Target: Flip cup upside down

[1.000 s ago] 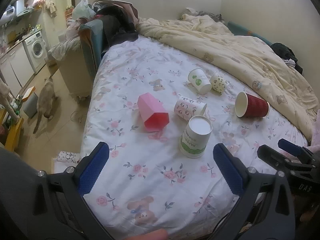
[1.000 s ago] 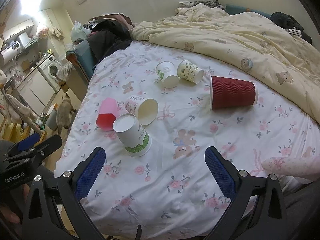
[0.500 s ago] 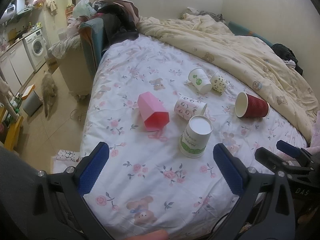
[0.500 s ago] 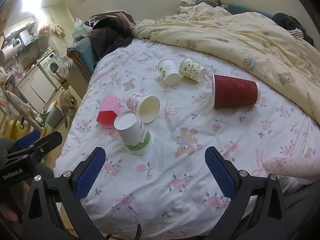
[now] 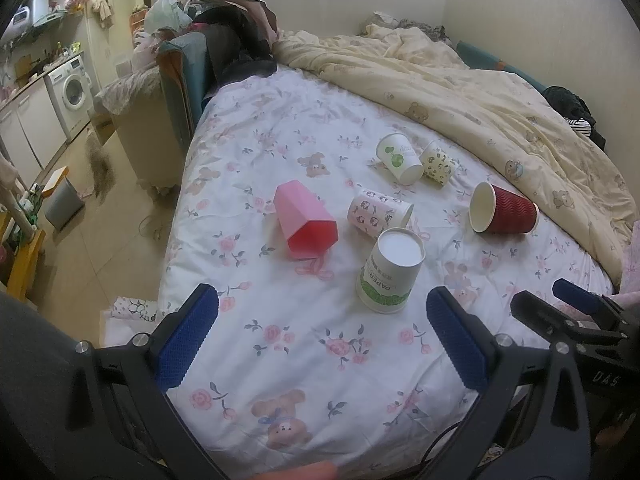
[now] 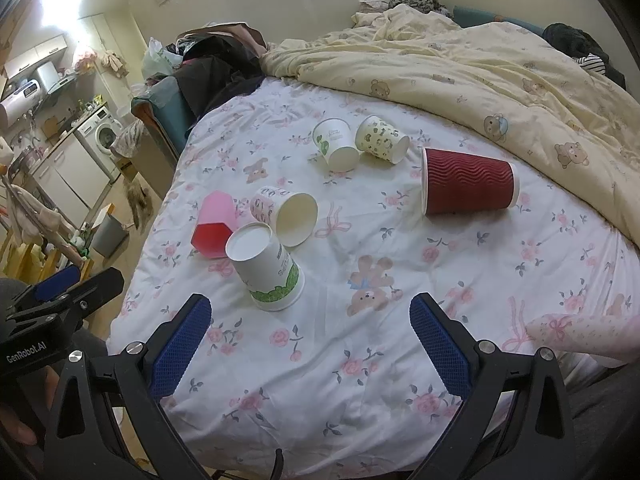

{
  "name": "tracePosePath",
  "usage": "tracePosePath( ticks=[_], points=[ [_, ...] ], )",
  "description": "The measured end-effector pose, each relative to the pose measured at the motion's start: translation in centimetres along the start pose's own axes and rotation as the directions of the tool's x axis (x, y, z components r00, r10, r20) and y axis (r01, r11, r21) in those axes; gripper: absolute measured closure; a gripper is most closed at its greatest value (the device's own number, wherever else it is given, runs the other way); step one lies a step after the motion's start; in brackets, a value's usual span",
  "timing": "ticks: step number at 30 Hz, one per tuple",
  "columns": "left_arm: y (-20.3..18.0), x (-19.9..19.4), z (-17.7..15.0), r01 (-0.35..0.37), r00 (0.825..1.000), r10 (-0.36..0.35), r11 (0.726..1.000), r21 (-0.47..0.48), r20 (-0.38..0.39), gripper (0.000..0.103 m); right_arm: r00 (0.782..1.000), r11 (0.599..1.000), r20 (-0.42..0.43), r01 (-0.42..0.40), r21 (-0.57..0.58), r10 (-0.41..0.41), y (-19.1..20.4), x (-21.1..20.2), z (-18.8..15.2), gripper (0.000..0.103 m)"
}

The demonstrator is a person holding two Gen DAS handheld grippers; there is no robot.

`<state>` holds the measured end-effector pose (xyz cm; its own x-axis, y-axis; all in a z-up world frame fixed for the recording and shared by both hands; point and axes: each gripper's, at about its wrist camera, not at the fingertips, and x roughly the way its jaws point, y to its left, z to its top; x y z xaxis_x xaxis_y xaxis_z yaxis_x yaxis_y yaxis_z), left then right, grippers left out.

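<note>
A white paper cup with a green band [image 5: 389, 271] stands upside down on the flowered bed sheet; it also shows in the right wrist view [image 6: 267, 269]. Around it lie cups on their sides: a pink faceted cup [image 5: 306, 220] [image 6: 215, 224], a pink-patterned cup [image 5: 378, 213] [image 6: 287, 214], a dark red ribbed cup [image 5: 502, 209] [image 6: 469, 187], a white cup with a green print [image 5: 400, 157] [image 6: 335, 144] and a spotted cup [image 5: 438, 163] [image 6: 381, 139]. My left gripper [image 5: 320, 340] is open and empty above the bed's near edge. My right gripper [image 6: 310, 344] is open and empty, just in front of the upside-down cup.
A cream quilt [image 5: 460, 92] is bunched over the far and right side of the bed. An armchair piled with clothes [image 5: 208, 52] stands at the bed's left. The floor at left holds a grey bin [image 5: 64, 204] and a blurred cat [image 5: 102, 168].
Both grippers have stayed open and nearly still, easing slightly back. The cups have not moved. The cat on the floor has walked farther away.
</note>
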<state>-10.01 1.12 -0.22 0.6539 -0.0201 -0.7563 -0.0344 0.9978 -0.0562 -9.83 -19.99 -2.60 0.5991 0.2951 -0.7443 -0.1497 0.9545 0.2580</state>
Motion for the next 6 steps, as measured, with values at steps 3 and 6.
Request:
tracePosePath(
  ticks=[3, 6],
  points=[
    [-0.02, -0.02, -0.03, -0.002, 1.0, 0.002, 1.0, 0.0, -0.001, 0.0, 1.0, 1.0, -0.001, 0.0, 0.0, 0.0, 0.01, 0.02, 0.01, 0.001],
    [0.01, 0.01, -0.06, 0.004, 1.0, -0.004, 1.0, -0.002, 0.002, 0.0, 1.0, 1.0, -0.003, -0.003, 0.0, 0.003, 0.1, 0.03, -0.03, 0.001]
  ],
)
